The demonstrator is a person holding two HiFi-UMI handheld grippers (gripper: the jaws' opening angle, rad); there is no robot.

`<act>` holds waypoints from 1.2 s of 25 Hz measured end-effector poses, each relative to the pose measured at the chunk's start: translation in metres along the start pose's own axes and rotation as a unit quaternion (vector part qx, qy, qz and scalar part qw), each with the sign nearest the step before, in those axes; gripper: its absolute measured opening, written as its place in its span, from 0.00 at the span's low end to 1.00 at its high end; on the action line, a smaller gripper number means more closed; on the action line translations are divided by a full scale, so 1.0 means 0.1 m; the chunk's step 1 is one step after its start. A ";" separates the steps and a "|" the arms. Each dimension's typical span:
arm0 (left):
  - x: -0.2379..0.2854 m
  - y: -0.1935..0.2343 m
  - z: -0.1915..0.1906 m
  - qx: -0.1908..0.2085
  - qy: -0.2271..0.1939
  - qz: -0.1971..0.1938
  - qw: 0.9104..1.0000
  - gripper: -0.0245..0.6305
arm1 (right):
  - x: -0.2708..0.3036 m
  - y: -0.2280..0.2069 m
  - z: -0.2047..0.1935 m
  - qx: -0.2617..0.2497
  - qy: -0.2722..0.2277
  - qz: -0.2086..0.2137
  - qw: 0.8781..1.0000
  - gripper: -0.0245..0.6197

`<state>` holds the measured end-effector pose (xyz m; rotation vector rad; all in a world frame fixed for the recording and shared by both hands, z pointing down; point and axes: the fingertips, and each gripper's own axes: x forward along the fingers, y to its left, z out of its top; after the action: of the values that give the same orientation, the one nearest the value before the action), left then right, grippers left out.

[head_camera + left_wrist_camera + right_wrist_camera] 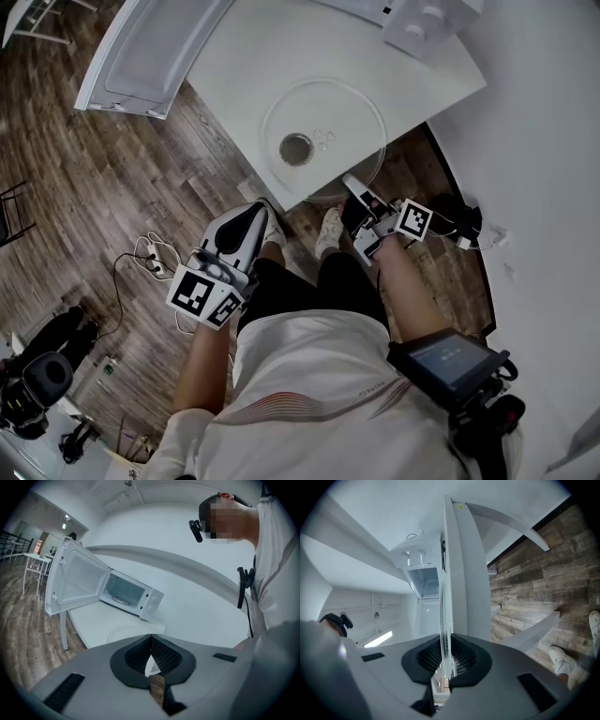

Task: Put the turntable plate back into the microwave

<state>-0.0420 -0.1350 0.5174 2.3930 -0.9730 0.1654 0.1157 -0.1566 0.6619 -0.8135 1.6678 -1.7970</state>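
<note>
The clear glass turntable plate (323, 127) lies flat on the white table (234, 112), and its near edge hangs over the table's front edge. My right gripper (357, 185) is shut on that overhanging rim. In the right gripper view the plate (445, 616) stands edge-on between the pads of the right gripper (446, 651). The microwave (422, 19) stands at the table's far end with its door (150, 47) swung wide open. My left gripper (260, 210) hangs below the table's front corner, apart from the plate. Its jaws (150, 641) are shut on nothing, pointing towards the microwave (126, 596).
A small dark round spot (296, 148) shows through the plate. White cables (150, 258) lie on the wooden floor at the left. The person's shoes (330, 230) stand just below the table edge. A white wall (544, 141) runs along the right.
</note>
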 end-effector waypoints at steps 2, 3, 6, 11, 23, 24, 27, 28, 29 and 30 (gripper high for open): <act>-0.02 0.01 -0.01 -0.001 0.001 0.000 1.000 0.05 | 0.01 0.01 -0.01 0.006 0.001 0.006 1.000 0.10; -0.03 0.01 -0.01 -0.002 0.001 0.001 1.000 0.05 | 0.02 0.03 -0.02 0.004 0.002 0.009 1.000 0.09; -0.04 0.02 -0.02 -0.004 0.002 0.001 1.000 0.05 | 0.02 0.08 -0.02 -0.008 -0.002 0.014 1.000 0.08; -0.06 0.04 0.00 -0.006 -0.001 -0.005 1.000 0.05 | 0.02 0.12 -0.03 -0.043 -0.015 0.015 0.999 0.08; -0.12 0.15 0.04 -0.012 -0.006 -0.007 1.000 0.05 | 0.13 0.39 -0.06 -0.087 -0.025 0.030 0.995 0.08; -0.12 0.16 0.06 -0.012 -0.007 -0.007 1.000 0.05 | 0.15 0.43 -0.07 -0.084 -0.028 0.032 0.996 0.08; -0.13 0.19 0.13 -0.011 -0.013 -0.011 1.000 0.05 | 0.23 0.58 -0.06 -0.083 -0.039 0.039 0.995 0.08; -0.13 0.21 0.17 -0.010 -0.017 -0.013 1.000 0.05 | 0.26 0.63 -0.05 -0.083 -0.042 0.041 0.995 0.08; -0.14 0.23 0.21 -0.008 -0.023 -0.016 1.000 0.05 | 0.30 0.67 -0.03 -0.084 -0.046 0.043 0.994 0.08; -0.14 0.25 0.26 -0.006 -0.028 -0.019 0.999 0.05 | 0.34 0.71 -0.02 -0.085 -0.050 0.045 0.994 0.08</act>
<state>-0.0714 -0.1546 0.5021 2.4153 -0.9495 0.0789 0.0907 -0.1863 0.5934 -0.8712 1.7794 -1.5458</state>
